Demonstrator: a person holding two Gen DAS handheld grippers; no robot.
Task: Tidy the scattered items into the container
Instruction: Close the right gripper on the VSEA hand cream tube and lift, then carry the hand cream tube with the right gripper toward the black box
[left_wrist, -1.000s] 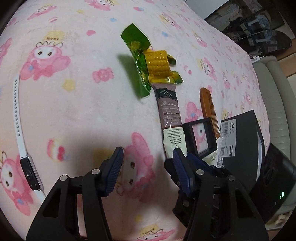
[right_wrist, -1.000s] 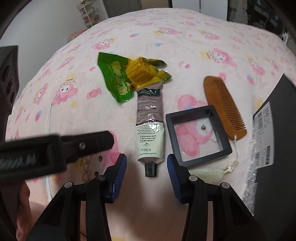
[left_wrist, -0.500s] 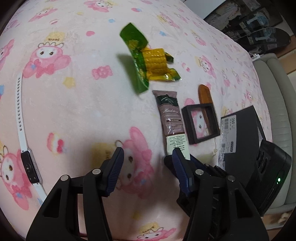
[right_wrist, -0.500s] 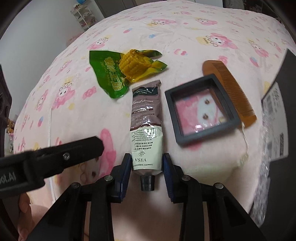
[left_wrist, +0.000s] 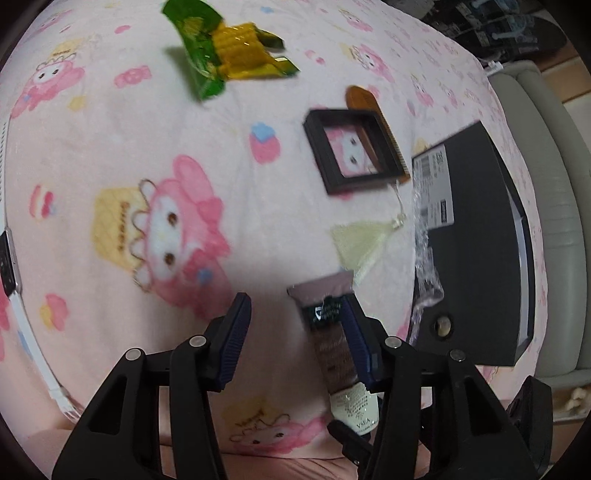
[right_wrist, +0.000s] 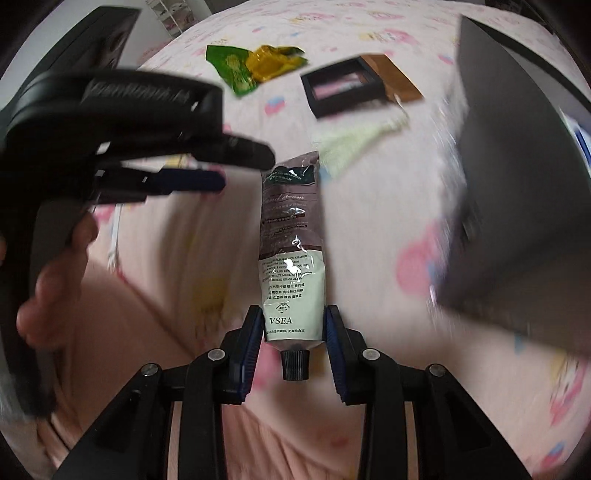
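The hand cream tube hangs above the pink blanket, clamped near its cap by the right gripper; the left gripper is apart, empty; transport is underway; next, seemingly, the black box beyond.

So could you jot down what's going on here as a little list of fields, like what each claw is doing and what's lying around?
surface: pink cartoon-print blanket
right gripper: shut on the hand cream tube near its cap, tube lifted off the blanket
left gripper: open, holding nothing
still on blanket: corn snack packet, black frame, wooden comb with pale tassel, white watch
black box: to the right, beside the tassel
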